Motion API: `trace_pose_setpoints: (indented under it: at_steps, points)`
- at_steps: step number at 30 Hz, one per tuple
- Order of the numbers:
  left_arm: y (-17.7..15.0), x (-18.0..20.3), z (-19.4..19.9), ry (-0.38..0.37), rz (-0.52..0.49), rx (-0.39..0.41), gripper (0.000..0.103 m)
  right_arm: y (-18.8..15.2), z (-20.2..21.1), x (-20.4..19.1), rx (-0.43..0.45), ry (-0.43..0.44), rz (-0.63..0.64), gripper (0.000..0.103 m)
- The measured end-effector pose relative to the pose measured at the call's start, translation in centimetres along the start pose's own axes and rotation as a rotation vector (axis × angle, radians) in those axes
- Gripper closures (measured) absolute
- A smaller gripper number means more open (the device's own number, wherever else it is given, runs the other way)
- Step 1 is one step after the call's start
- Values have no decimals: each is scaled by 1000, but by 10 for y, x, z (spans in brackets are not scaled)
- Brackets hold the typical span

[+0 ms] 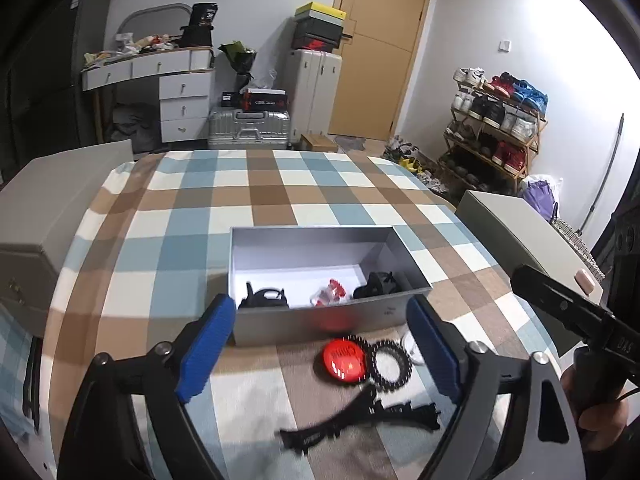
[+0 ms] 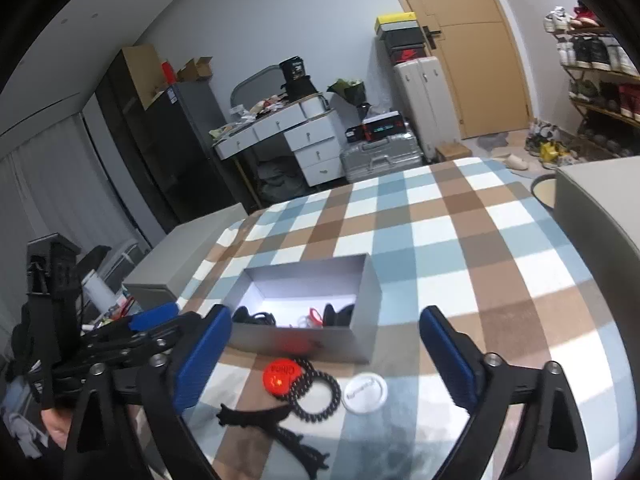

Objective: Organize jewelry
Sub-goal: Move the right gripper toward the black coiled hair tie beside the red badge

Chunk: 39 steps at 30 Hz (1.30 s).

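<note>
Jewelry lies in two lots on the checked desk point(image 1: 168, 248): some already sits inside the open grey box point(image 1: 320, 316), where dark hair pieces point(image 1: 262, 296) and a small red-and-clear item point(image 1: 329, 292) rest on its white floor, and the rest waits on the cloth just outside the box's near wall. Judged from the left wrist view, the red round badge point(image 1: 345, 361) sits at about 12 o'clock from the left gripper point(image 1: 320, 344), overlapping one black coil hair tie point(image 1: 391, 364) at its 3 o'clock, with a white badge point(image 2: 366, 393) beyond that and a long black claw clip point(image 1: 356, 420) at the badge's 6 o'clock, nearer the camera. Both the left gripper and the right gripper point(image 2: 325, 354) have their blue fingers point(image 2: 204, 356) spread wide apart, holding nothing, and both hover above this loose group. All of these pieces look light. The badges are probably stiff, smooth and flat against the cloth, so they would likely slip unless pinched across the rim edge to edge. The coil ties look springy and soft; one strand of the loop should be enough to lift them, though the one touching the red badge may drag it along. The claw clip seems rigid but toothed, best taken across its narrow middle.
</note>
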<state>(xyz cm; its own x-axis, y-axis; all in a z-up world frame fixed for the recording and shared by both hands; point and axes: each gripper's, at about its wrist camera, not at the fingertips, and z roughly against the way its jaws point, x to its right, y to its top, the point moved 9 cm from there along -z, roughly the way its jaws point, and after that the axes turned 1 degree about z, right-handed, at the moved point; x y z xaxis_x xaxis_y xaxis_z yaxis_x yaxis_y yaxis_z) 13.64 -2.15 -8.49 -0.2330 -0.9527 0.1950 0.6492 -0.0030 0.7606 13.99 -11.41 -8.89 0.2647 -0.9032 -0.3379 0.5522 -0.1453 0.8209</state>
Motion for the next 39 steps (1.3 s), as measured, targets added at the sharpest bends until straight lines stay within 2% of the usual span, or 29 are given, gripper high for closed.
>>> trace_pose_setpoints:
  at_steps: [5, 13, 18, 26, 30, 33, 34, 37, 38, 39]
  points:
    - [-17, -4, 9, 27, 12, 12, 2, -23, 4, 3, -39, -10, -9, 4]
    - [-46, -1, 9, -19, 36, -2, 2, -65, 5, 12, -111, -37, -15, 4]
    - [-60, 1, 7, -100, 77, -15, 2, -85, -7, 18, -182, -23, -45, 4]
    - [-72, -17, -1, -90, 128, -45, 2, -86, -34, 11, -220, -13, -44, 4]
    - [-73, -30, -3, -98, 153, -47, 2, -82, -46, -8, -227, 39, -18, 4]
    - [-71, -40, -1, -86, 169, -32, 2, -79, -54, -29, -222, 96, 17, 9]
    - [-70, -44, 0, -68, 171, -24, 2, -77, -56, -32, -213, 109, 10, 15]
    - [-67, -53, 5, -43, 183, 10, 2, -77, -66, -37, -222, 144, -30, 21]
    - [-66, -55, 5, -43, 188, 14, 2, -77, -70, -37, -231, 143, -33, 24]
    - [-65, -57, 5, -43, 192, 17, 2, -80, -75, -39, -249, 143, -31, 31]
